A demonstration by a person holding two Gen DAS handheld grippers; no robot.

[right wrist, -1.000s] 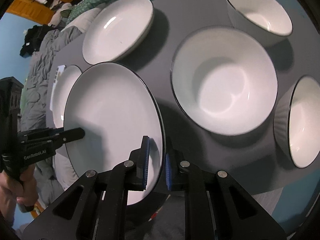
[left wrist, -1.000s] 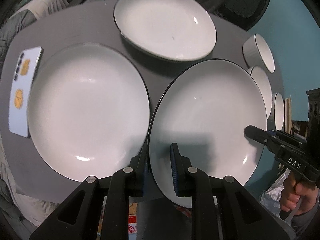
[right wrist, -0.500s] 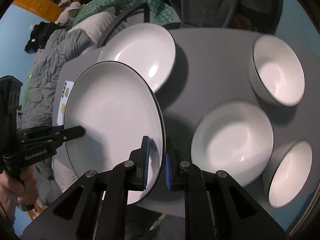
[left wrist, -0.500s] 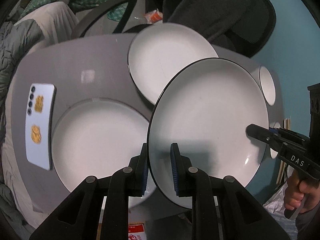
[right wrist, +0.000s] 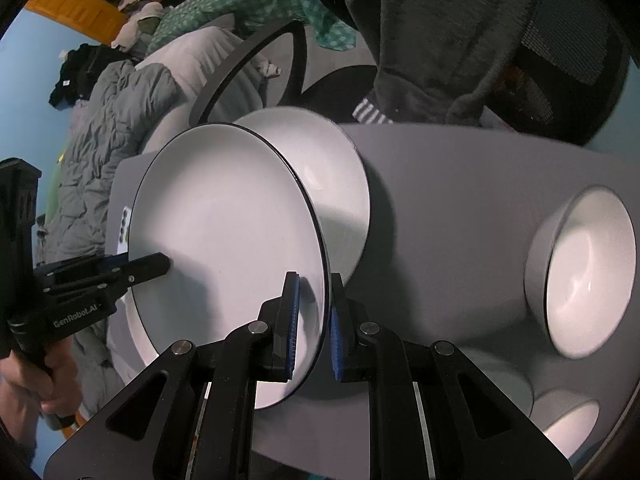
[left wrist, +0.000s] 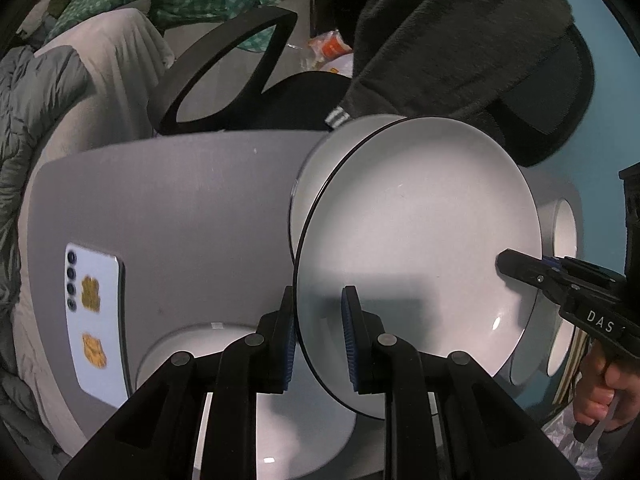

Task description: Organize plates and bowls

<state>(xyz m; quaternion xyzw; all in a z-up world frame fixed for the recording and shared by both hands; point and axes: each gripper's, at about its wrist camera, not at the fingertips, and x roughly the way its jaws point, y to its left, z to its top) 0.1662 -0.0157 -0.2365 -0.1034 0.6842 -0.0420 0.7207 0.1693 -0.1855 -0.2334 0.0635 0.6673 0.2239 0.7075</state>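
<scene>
Left tongs (left wrist: 318, 336) and right tongs (right wrist: 312, 320) each clamp opposite rims of one plate (left wrist: 420, 240), held tilted above a second plate (right wrist: 332, 172) on the surface (left wrist: 180, 200).

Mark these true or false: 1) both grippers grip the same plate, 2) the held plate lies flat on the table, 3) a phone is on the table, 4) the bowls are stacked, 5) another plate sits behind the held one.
1) True: the left gripper and right gripper clamp opposite rims of one plate.
2) False: it is lifted and tilted above the table.
3) True: a phone lies camera side up.
4) False: the bowls stand apart.
5) True: a second plate rests on the table behind it.
</scene>
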